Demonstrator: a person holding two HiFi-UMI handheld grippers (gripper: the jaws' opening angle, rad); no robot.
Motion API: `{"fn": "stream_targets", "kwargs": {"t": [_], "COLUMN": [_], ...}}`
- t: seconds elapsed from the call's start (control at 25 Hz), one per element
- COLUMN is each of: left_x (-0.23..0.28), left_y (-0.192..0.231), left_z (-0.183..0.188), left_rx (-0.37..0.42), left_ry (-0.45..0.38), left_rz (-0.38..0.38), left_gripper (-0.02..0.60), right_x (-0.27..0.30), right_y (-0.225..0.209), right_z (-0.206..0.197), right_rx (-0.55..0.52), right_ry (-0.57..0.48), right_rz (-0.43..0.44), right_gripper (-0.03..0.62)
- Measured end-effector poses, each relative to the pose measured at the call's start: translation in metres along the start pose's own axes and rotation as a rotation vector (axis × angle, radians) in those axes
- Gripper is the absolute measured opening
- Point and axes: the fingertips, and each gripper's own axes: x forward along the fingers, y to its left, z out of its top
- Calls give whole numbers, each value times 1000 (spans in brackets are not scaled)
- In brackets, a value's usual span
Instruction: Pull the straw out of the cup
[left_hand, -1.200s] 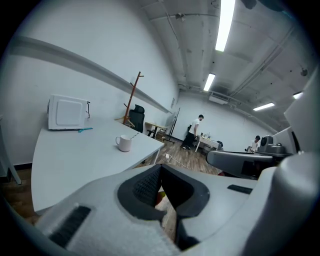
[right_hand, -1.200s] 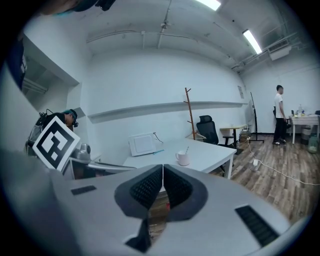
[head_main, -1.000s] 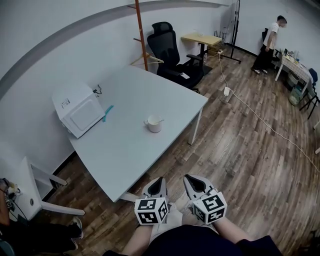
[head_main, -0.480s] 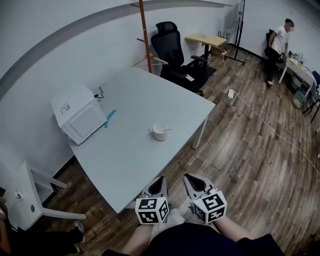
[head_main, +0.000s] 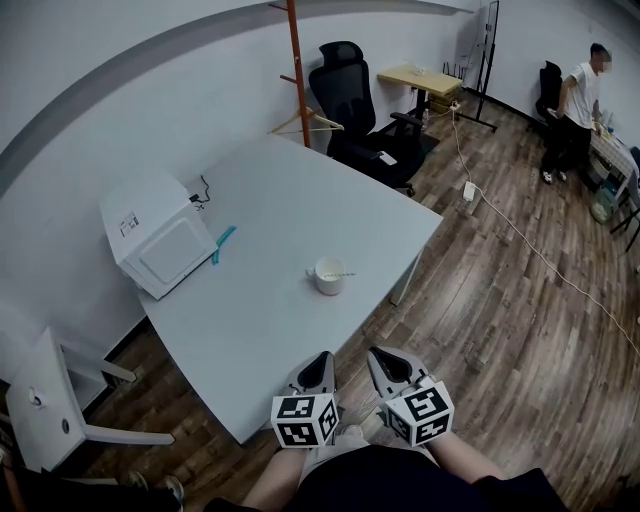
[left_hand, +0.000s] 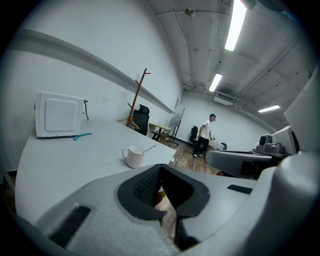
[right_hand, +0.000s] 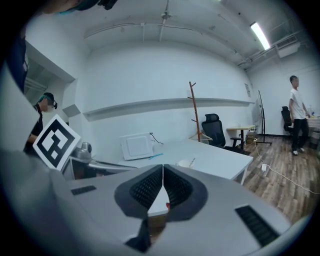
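The small white cup (head_main: 329, 276) stands just right of the frame's middle in the head view, on the pale grey-white counter (head_main: 270, 200) and not far from its near edge. A thin pale straw (head_main: 338, 274) sits in it, leaning over the rim toward the right; from the left gripper view the cup (left_hand: 134, 156) and straw (left_hand: 149, 148) show in mid-frame, well ahead of the tongs.

Both tongs are at the bottom centre, well apart from the cup and off the counter, side by side over the wooden plank floor (head_main: 500, 330). The left tongs (head_main: 322, 360) have their tips pressed together with nothing between them, and the right tongs (head_main: 381, 357) are likewise closed pad to pad and empty.

At the left of the counter a white microwave oven (head_main: 158, 245) rests by the wall, with a teal pen-like object (head_main: 222, 244) just beside it. Beyond the far edge, upper centre, rise an orange wooden coat stand (head_main: 297, 75) and a black office chair (head_main: 360, 110). A person in a white top (head_main: 582, 105) stands at the upper right.
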Motion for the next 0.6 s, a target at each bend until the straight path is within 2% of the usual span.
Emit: {"fn": "stream_targets", "kwargs": {"t": [0.6], "left_x": [23], "left_y": [23], "left_z": [12], "left_rx": [-14], "left_ry": [2], "left_rz": [12], "left_gripper": [12], "right_x": [36], "right_y": [-11], "right_z": [3], "right_rx": [1], "right_ry": [2], "right_rz": [-3], "right_gripper": [29]}}
